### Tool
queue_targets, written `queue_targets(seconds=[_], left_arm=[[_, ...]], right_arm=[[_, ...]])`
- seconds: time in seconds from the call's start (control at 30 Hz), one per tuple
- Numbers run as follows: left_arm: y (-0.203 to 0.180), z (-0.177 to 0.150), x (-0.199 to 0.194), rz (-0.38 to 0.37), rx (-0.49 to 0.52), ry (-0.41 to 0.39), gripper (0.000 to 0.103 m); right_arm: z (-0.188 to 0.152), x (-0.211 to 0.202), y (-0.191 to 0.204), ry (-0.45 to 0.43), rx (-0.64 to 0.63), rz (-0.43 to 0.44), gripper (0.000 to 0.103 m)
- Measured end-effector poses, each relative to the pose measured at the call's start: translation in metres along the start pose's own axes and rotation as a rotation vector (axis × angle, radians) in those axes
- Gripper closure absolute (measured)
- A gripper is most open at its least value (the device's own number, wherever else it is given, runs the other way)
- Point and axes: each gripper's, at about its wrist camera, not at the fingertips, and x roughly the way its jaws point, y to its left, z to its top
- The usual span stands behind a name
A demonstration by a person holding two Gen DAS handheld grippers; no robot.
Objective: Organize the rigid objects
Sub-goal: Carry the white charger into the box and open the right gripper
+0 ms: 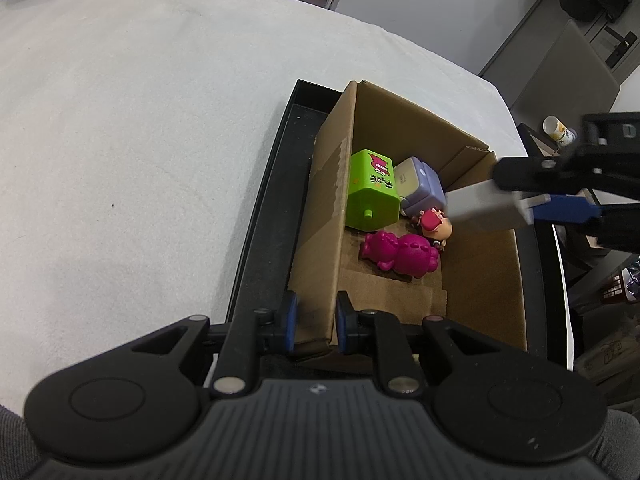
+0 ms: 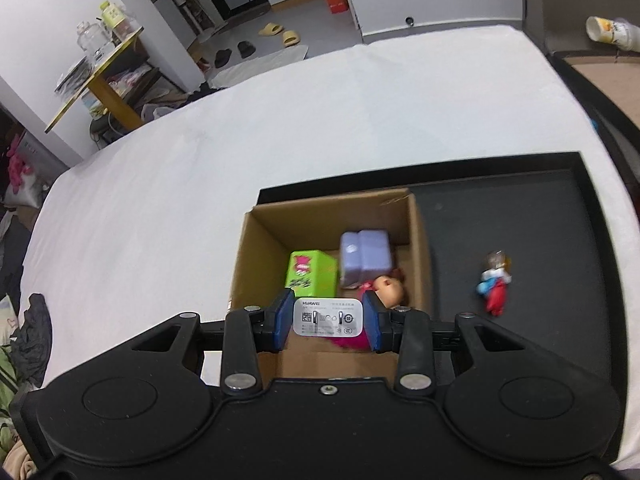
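While both views show the box [image 1: 400, 128], only right wrist shows figurine [image 2: 495, 284]

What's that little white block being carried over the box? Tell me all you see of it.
The white charger block is a small, hard-looking plastic brick with rounded edges. Its grey-printed label reads HUAWEI, with codes and symbols. The right hand-held gripper pinches it between blue pads, holding it in the air above the open cardboard box. Nothing else touches it.

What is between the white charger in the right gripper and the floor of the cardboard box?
The white charger hangs over the cardboard box, directly above the magenta figure and doll. Bare floor lies nearer the left gripper.
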Motion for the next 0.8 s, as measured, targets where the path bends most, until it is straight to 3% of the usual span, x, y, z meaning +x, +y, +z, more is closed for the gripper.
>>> queue_targets(seconds=[0.63, 0.8], left_arm=[[0.0, -0.001, 0.001, -0.006, -0.006, 0.001, 0.085], [-0.001, -0.001, 0.0, -0.009, -0.008, 0.001, 0.085]], right_arm=[[-0.019, 0.048, 0.017, 0.077, 0.098, 0.015, 0.066], [-0.023, 0.05, 0.015, 0.042, 0.133, 0.059, 0.061]])
